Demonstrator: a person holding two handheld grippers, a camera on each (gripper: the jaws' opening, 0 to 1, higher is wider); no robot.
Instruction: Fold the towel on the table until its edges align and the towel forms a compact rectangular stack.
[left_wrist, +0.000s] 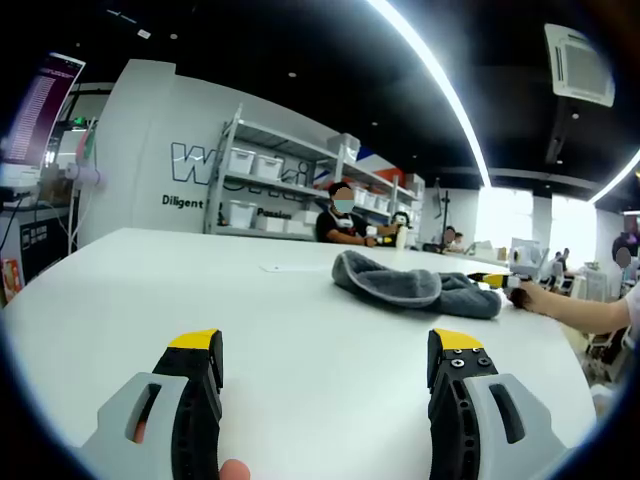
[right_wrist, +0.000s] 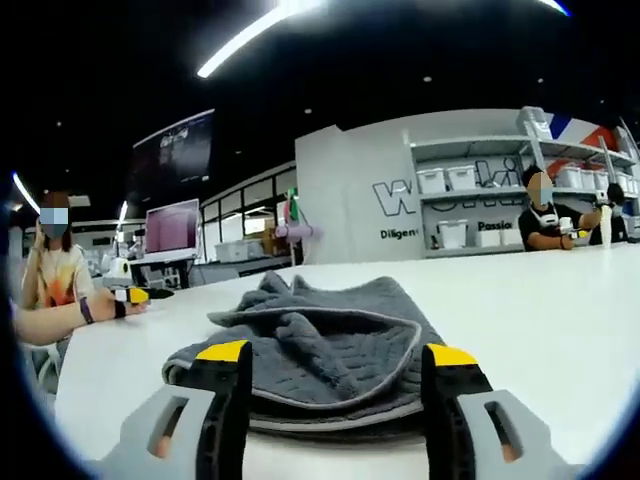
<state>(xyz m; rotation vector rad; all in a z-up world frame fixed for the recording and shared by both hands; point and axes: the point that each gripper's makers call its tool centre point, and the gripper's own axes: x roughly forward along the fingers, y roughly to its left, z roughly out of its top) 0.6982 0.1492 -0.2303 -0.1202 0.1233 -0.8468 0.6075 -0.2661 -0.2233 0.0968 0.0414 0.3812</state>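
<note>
So the grey towel (right_wrist: 320, 345) is lying rumpled in a loose heap on the white table (right_wrist: 560, 320), not flat at all, with a lighter stitched hem curling across the top of the pile. In the right gripper view, the right gripper (right_wrist: 335, 365) sits right at the towel's near edge with its yellow-tipped jaws spread wide, about as wide as the heap itself, and nothing pinched between them. In the left gripper view the left gripper (left_wrist: 328, 350) is also wide open and holding nothing, hovering over bare tabletop, and the towel (left_wrist: 415, 283) is well ahead of it toward the table's far right edge. Somebody's hand (left_wrist: 528, 296) rests on the table just beside the towel. Shelves with white bins (left_wrist: 255, 165) stand along the back wall.
</note>
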